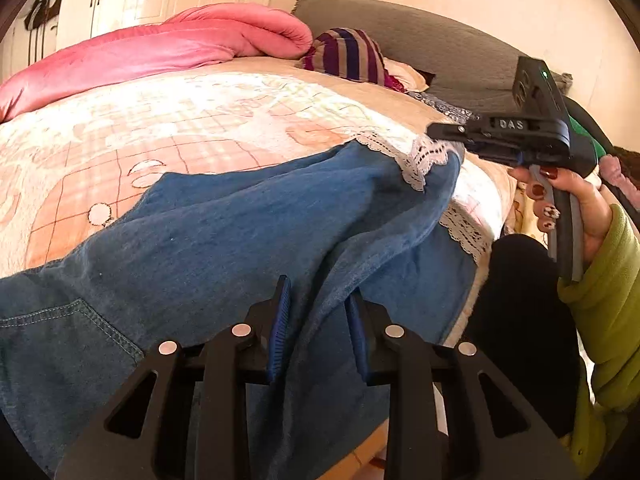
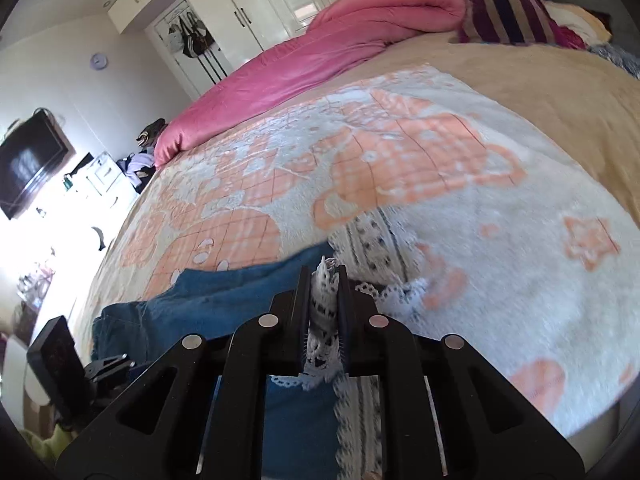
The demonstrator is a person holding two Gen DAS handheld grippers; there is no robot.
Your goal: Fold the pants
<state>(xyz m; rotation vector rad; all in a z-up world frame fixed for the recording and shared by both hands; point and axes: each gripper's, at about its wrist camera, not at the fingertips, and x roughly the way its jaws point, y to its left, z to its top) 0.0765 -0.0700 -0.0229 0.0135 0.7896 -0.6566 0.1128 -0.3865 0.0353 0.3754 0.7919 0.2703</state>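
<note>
The blue denim pants (image 1: 248, 240) lie across the near part of the bed (image 1: 180, 120), on its peach and white blanket, with the lace hem (image 1: 424, 160) at the right end. The left gripper (image 1: 318, 320) is over the denim near the waist; its 2 blue pads are parted, with a ridge of fabric between them, but I cannot tell if they grip it. The right gripper (image 2: 324, 304) is closed on the lace hem. A pink quilt (image 2: 320, 52) lies on the far side.
</note>
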